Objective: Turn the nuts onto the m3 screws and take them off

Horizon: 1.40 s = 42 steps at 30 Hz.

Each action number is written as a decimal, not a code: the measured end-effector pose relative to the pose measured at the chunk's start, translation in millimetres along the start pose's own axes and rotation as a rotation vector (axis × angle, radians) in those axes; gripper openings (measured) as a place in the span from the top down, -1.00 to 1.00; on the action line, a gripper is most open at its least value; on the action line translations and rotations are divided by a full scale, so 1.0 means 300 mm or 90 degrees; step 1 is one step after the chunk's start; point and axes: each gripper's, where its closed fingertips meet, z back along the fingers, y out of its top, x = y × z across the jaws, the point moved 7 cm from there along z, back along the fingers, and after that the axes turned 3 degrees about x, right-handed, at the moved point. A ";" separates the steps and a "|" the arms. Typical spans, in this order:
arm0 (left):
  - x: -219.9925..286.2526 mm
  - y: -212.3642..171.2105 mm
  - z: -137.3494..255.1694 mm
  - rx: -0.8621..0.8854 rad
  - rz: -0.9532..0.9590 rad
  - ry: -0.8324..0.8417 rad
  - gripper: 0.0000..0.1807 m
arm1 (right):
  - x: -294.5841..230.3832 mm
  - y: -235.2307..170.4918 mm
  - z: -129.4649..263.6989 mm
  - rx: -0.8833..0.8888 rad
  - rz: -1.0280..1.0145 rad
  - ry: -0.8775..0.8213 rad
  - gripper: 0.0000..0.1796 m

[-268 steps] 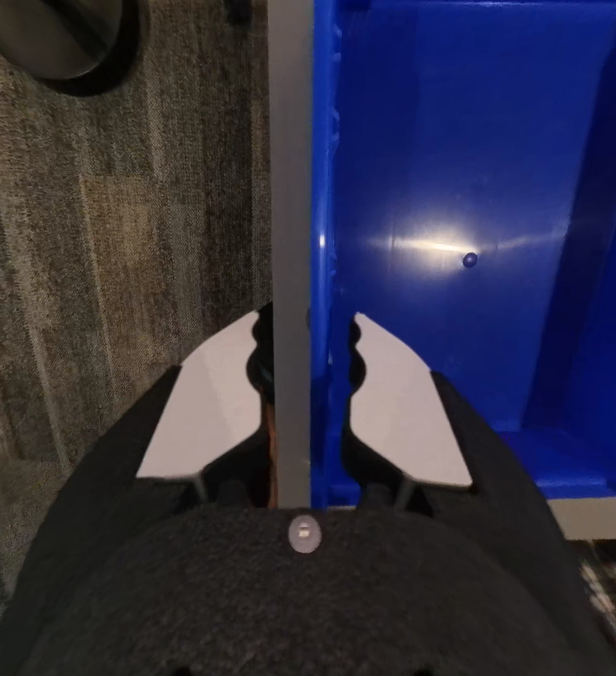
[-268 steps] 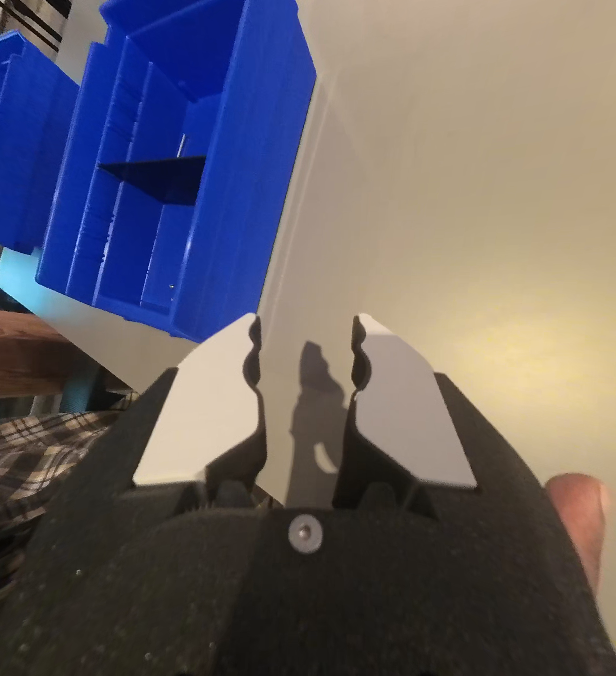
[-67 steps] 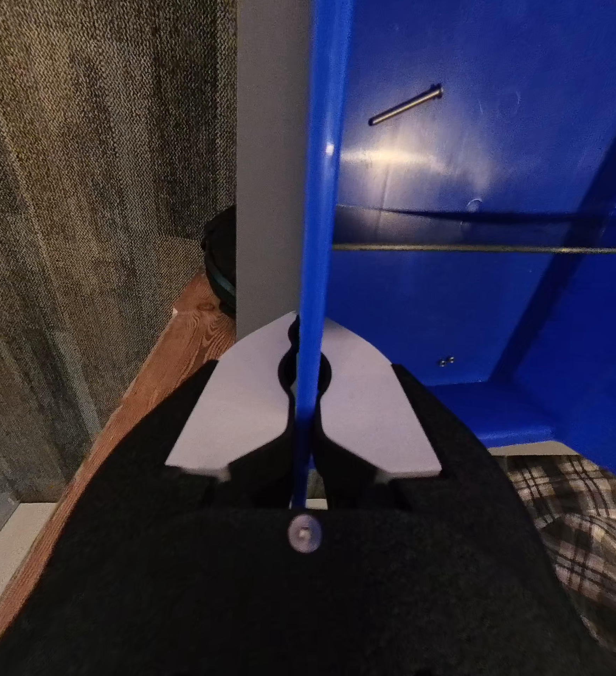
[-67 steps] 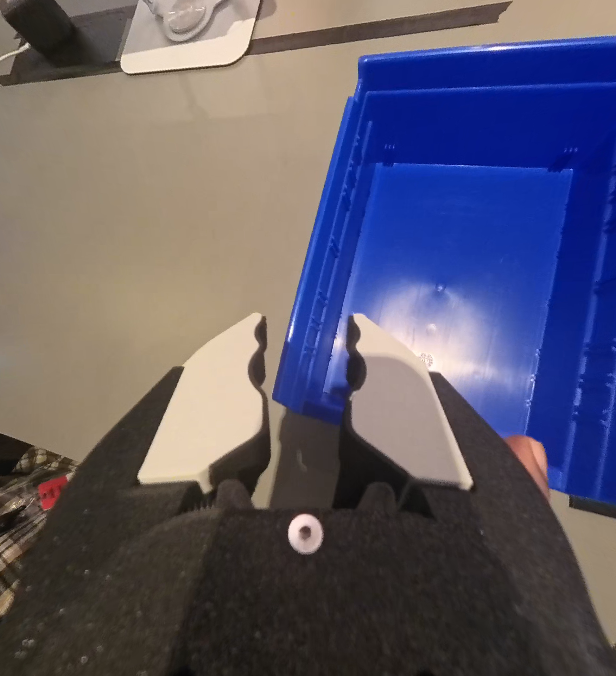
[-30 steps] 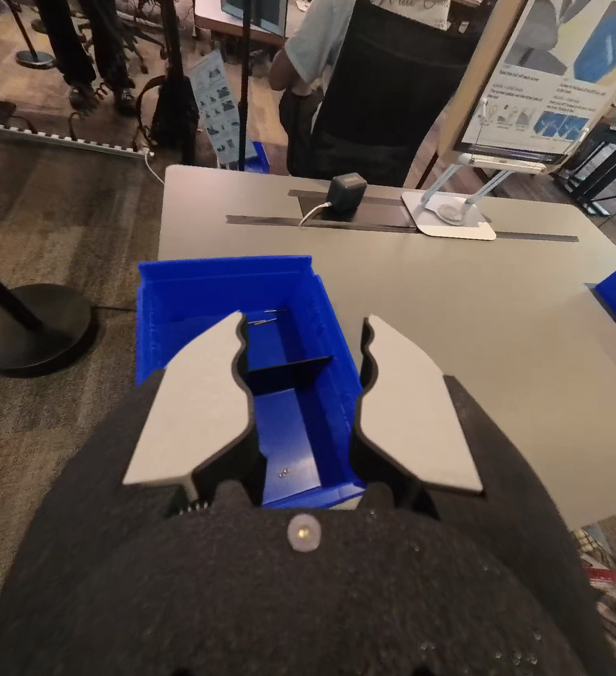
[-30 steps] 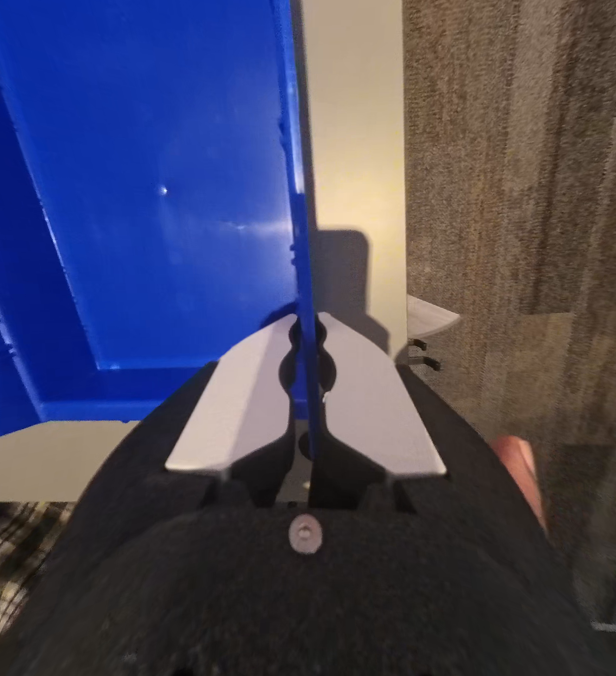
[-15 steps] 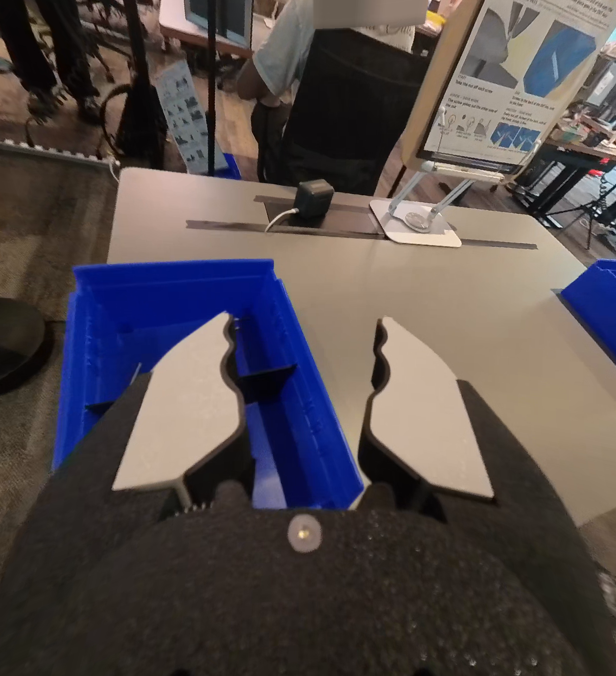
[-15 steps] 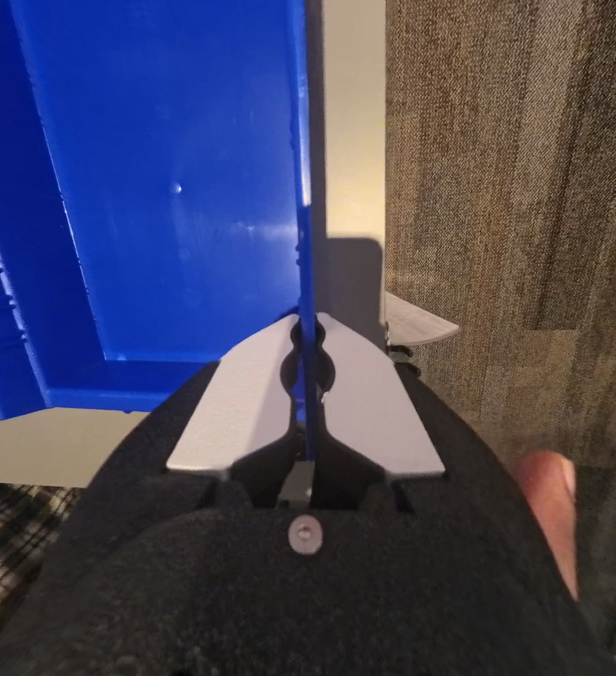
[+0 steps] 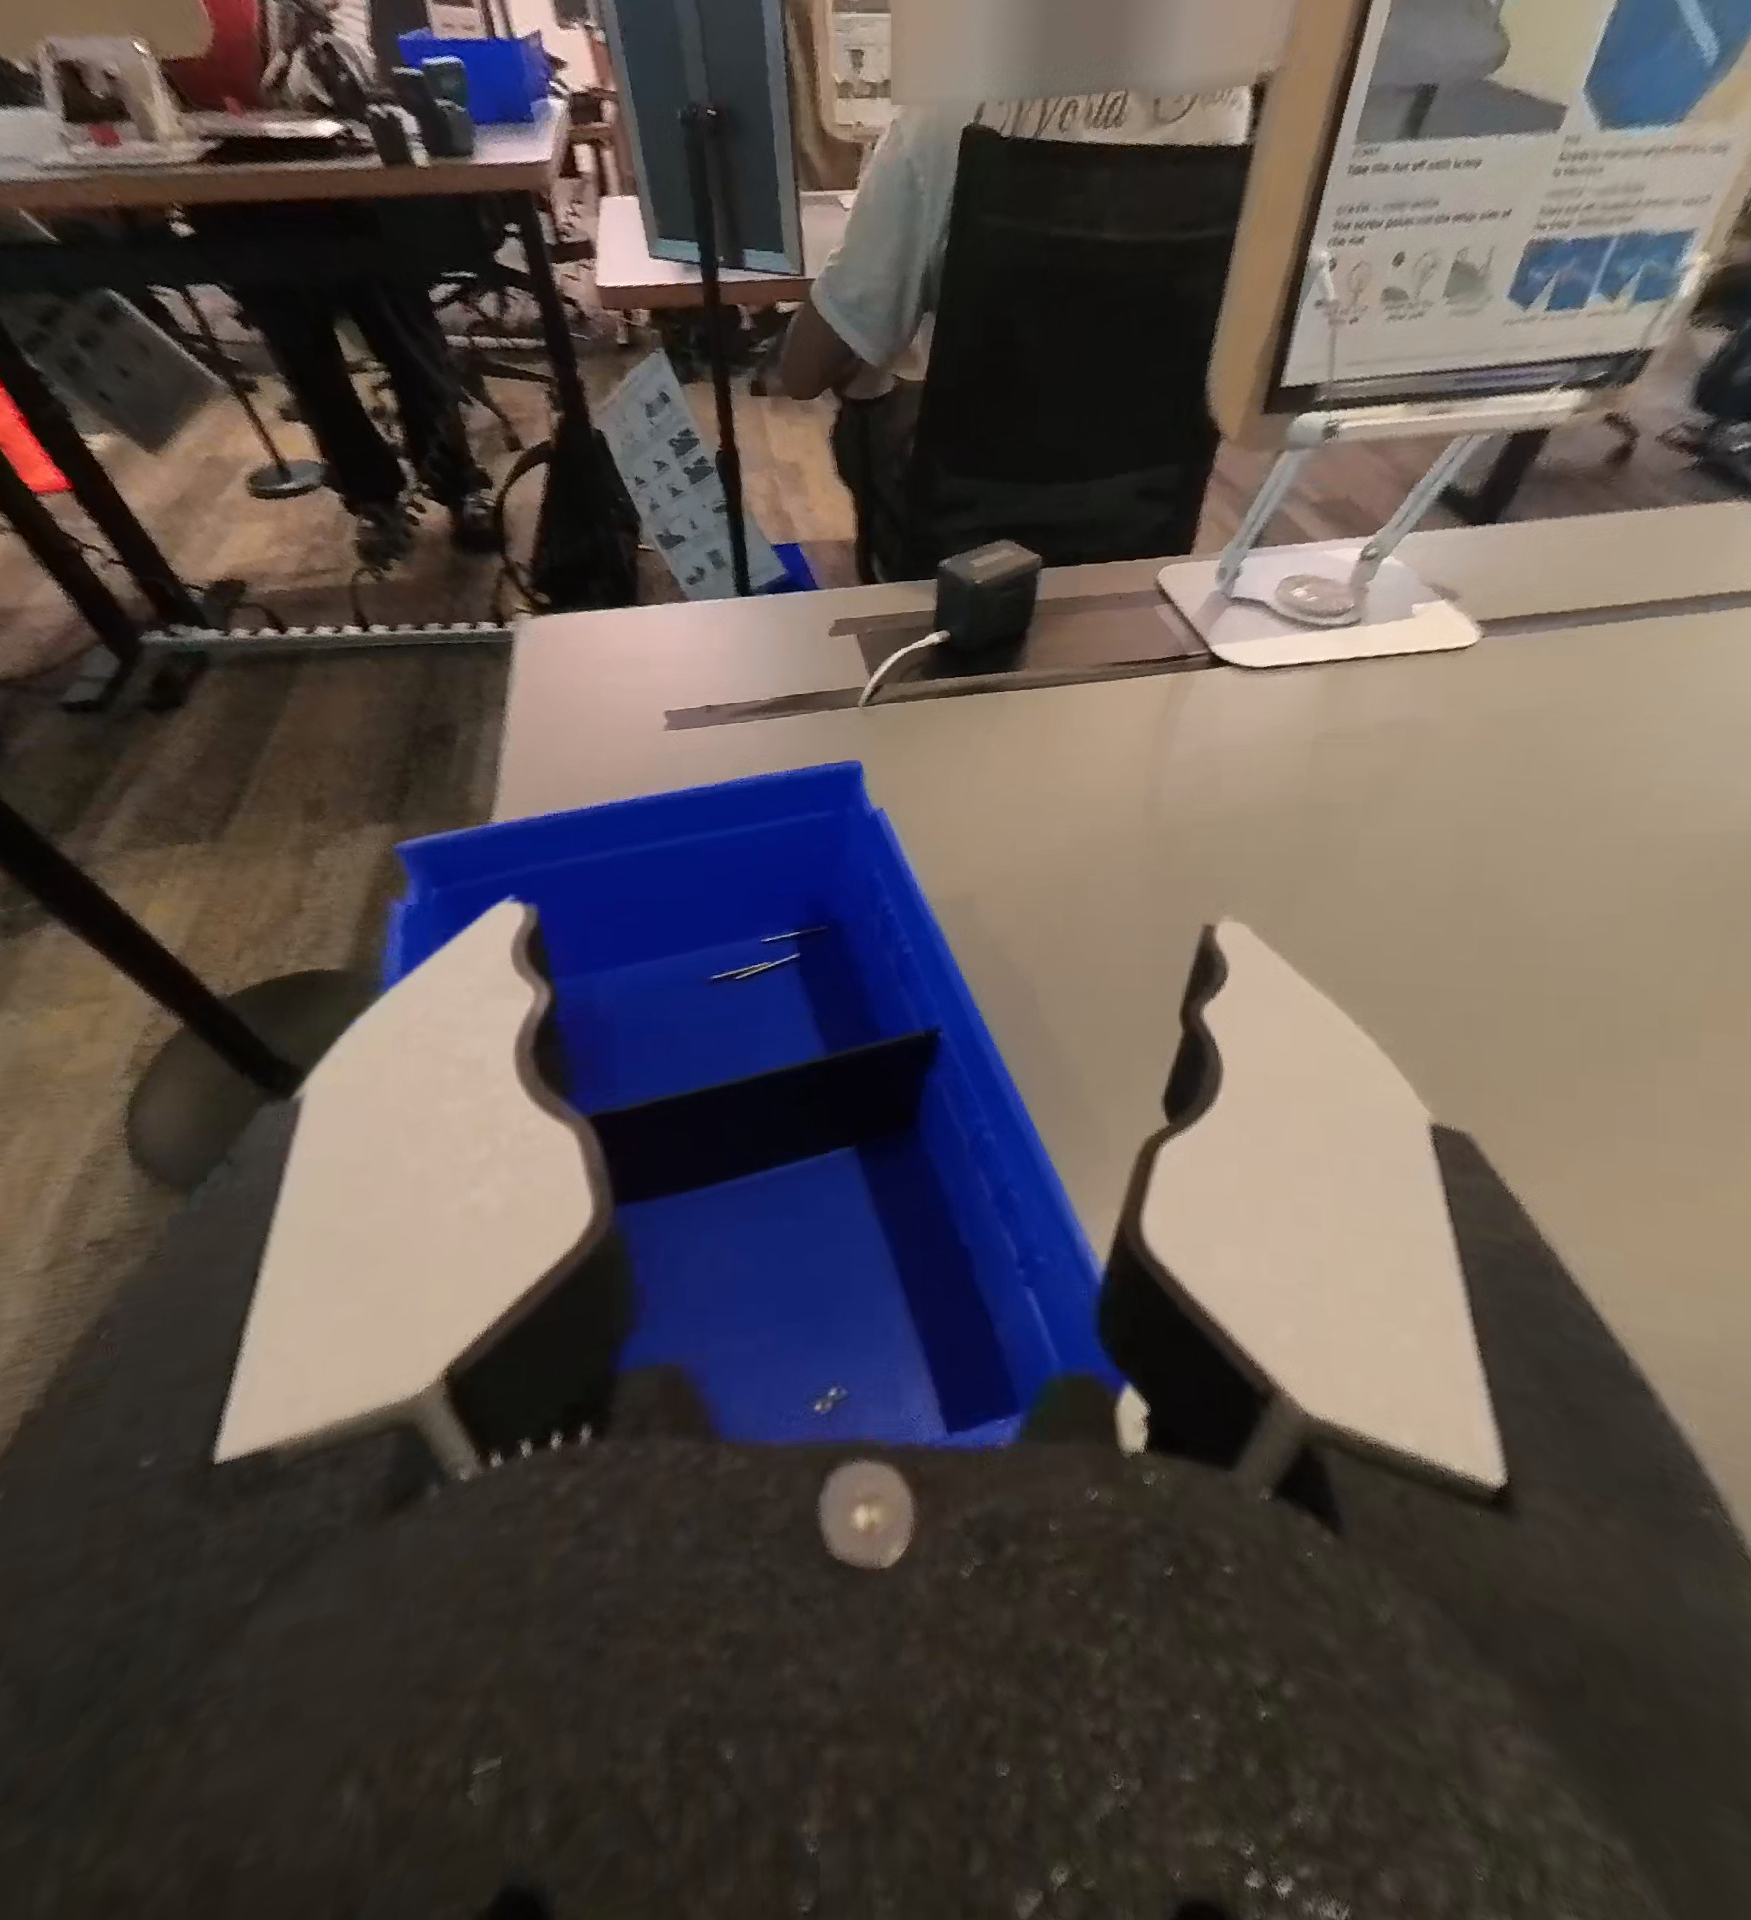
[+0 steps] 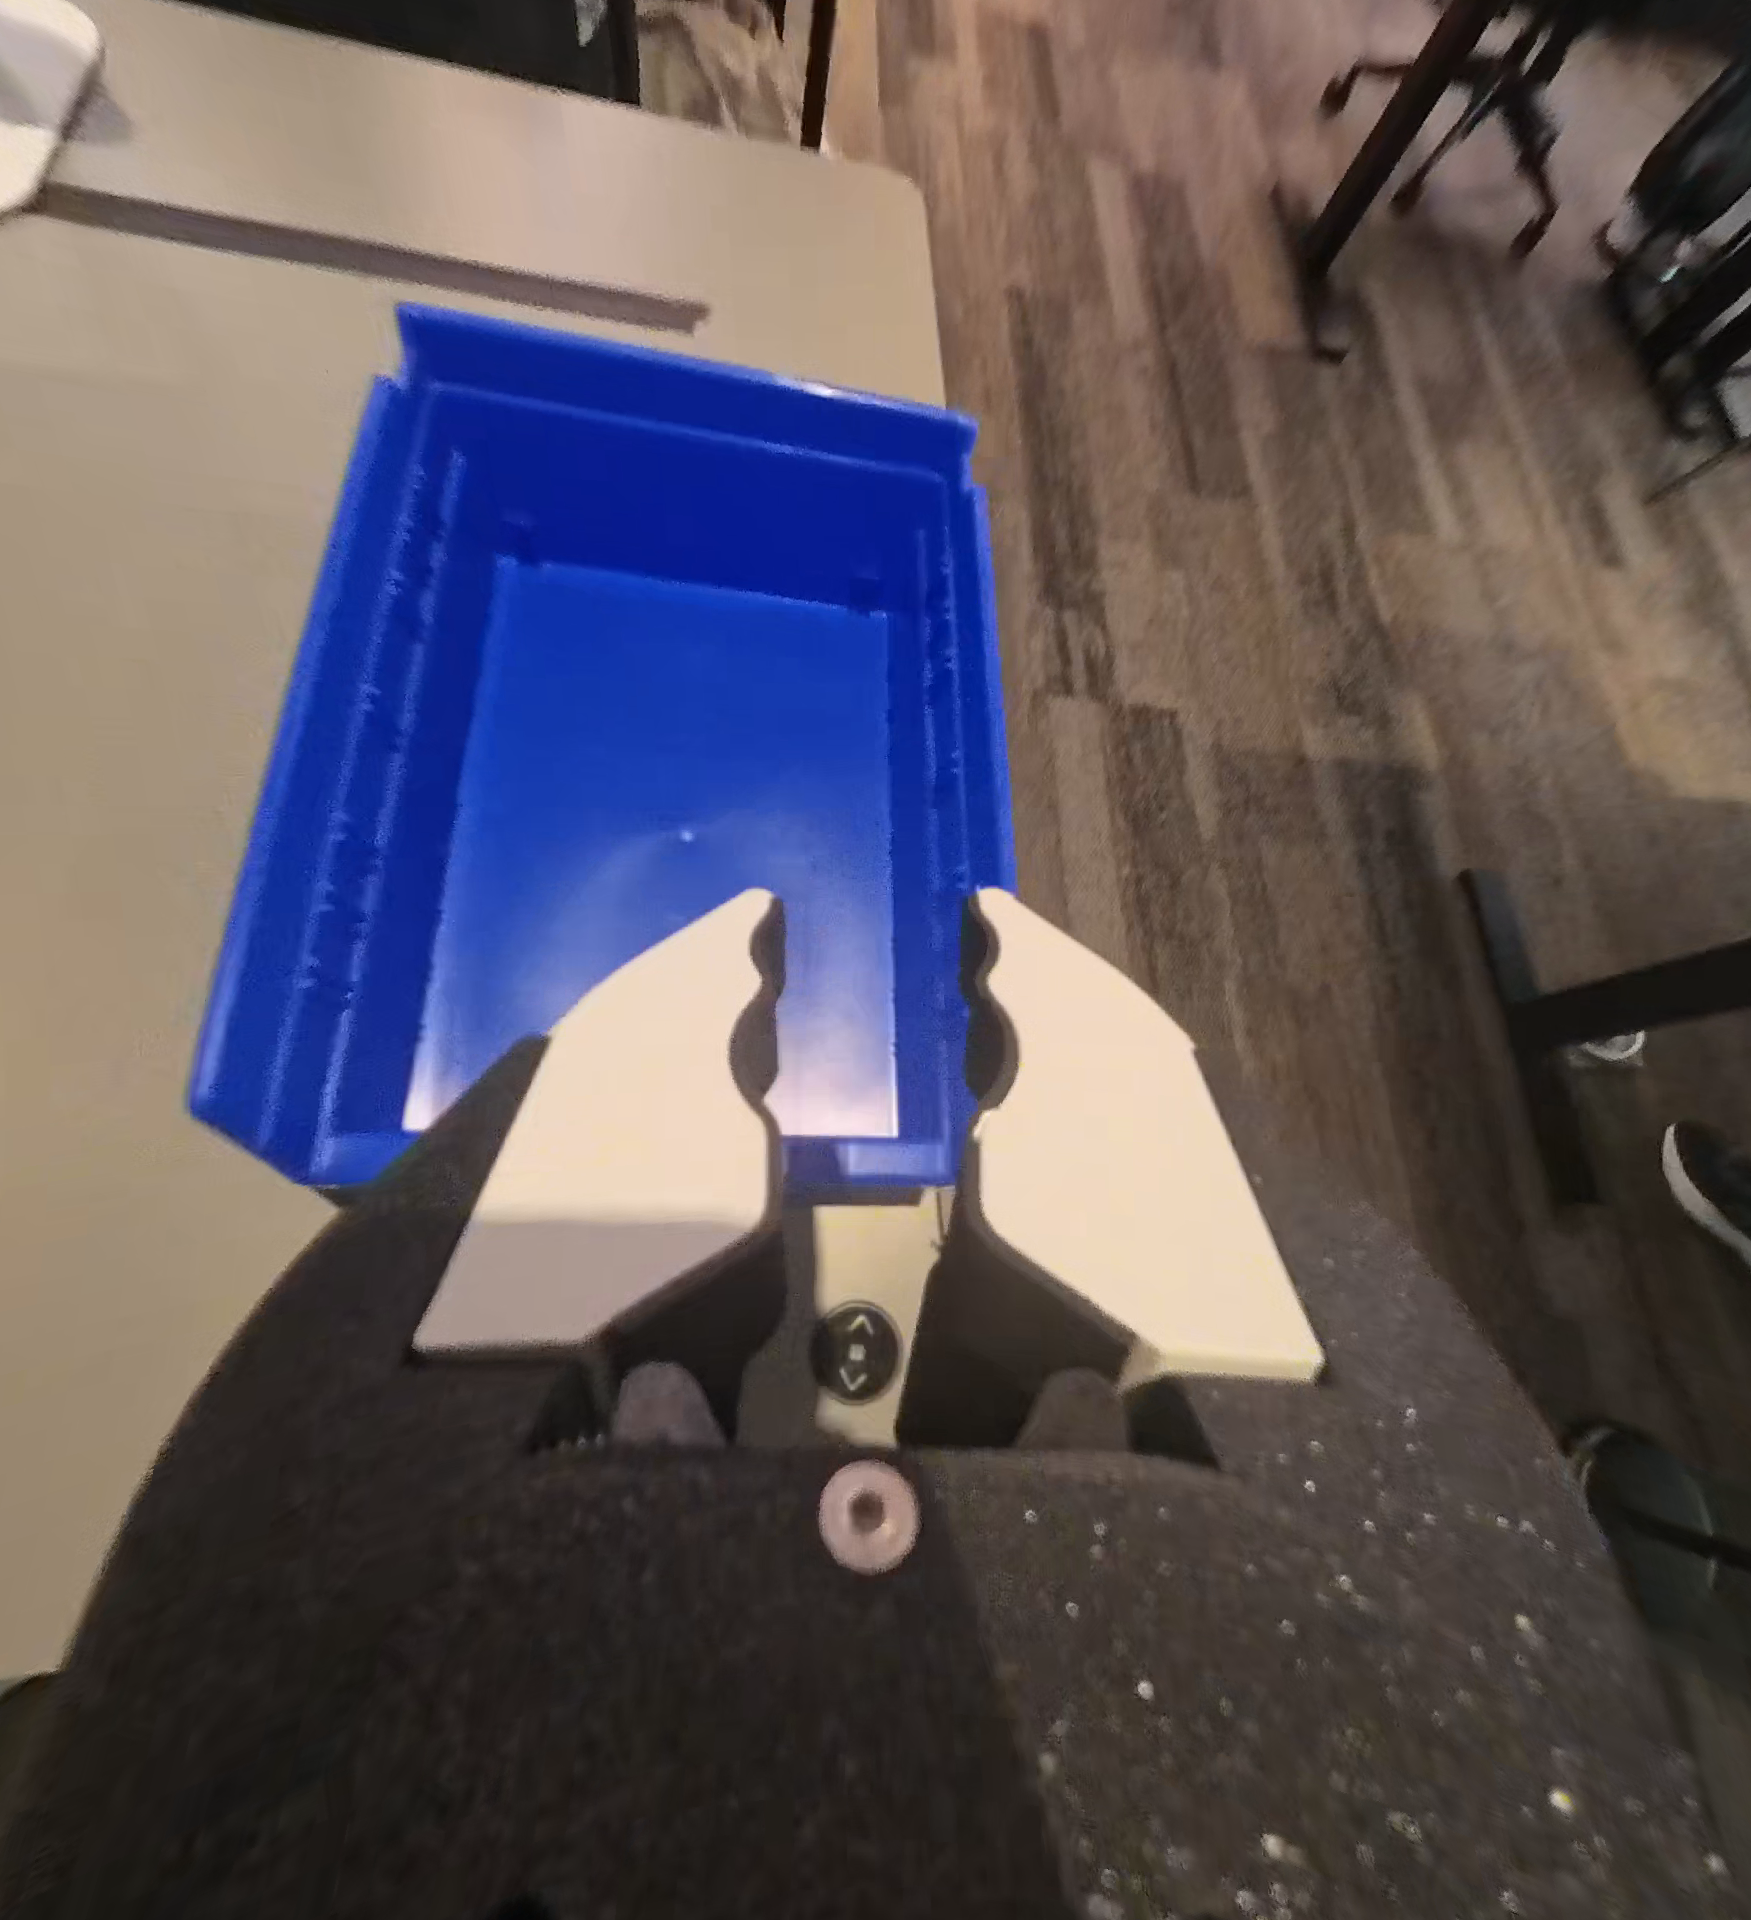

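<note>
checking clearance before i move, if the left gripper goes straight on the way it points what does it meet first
Most likely the blue bin: the open left gripper points down into it, roughly at the dark divider or the floor beside it. Depth is hard to judge, so which comes first is unclear.

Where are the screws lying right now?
In the left wrist view, two thin screws lie in the far compartment of the divided blue bin, beyond its dark divider, near the back wall.
</note>
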 end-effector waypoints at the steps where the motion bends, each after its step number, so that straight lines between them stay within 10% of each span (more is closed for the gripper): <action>1: 0.001 -0.004 0.007 -0.001 -0.014 0.019 -0.28 | -0.021 -0.003 0.026 0.020 -0.002 -0.009 0.64; 18: 0.064 -0.195 0.157 0.086 0.058 0.123 -0.50 | -0.311 -0.214 0.332 0.271 -0.135 -0.102 0.13; 42: 0.064 -0.322 0.213 0.017 0.064 0.192 -0.51 | -0.380 -0.251 0.350 0.290 -0.155 -0.084 0.08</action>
